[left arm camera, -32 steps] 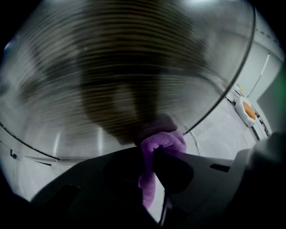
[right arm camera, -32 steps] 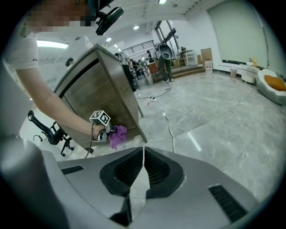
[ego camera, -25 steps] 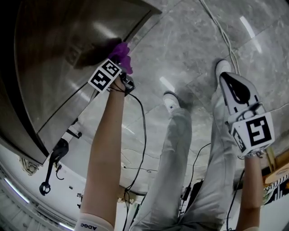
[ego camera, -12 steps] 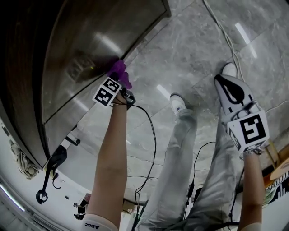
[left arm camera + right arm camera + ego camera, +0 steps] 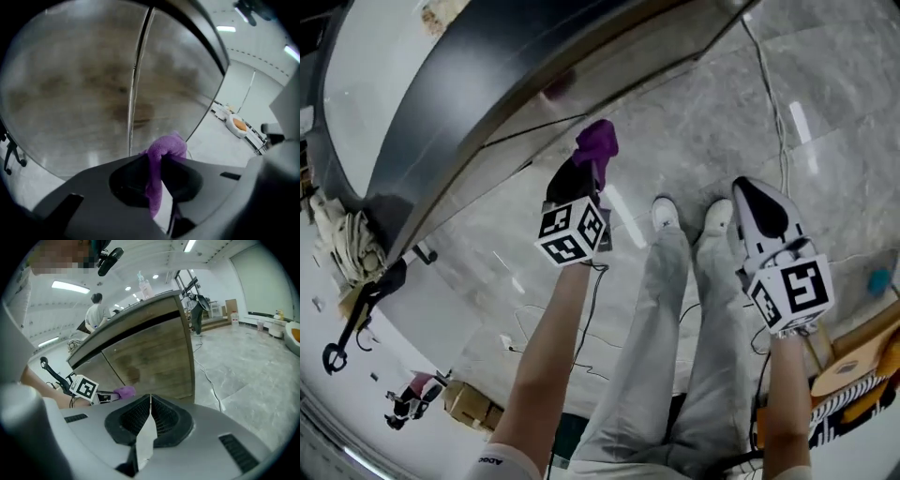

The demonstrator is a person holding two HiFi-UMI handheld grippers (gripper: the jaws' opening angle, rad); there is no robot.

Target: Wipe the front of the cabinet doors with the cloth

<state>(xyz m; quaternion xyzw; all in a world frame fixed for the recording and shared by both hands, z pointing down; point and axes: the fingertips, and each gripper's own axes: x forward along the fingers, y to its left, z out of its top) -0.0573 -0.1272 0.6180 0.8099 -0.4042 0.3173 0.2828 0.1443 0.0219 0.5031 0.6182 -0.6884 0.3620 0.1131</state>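
The purple cloth [image 5: 161, 152] is clamped in the left gripper [image 5: 578, 178]; the right gripper [image 5: 150, 404] is held closed, empty. The narrowly pinched cloth could be dragged loose against the cabinet doors [image 5: 79, 89].

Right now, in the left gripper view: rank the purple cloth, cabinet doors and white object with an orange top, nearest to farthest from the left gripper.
1. Purple cloth: pinched between the jaws of the left gripper, centre.
2. Cabinet doors: straight ahead, filling the left and middle.
3. White object with an orange top: far right, on the floor past the cabinet's corner.
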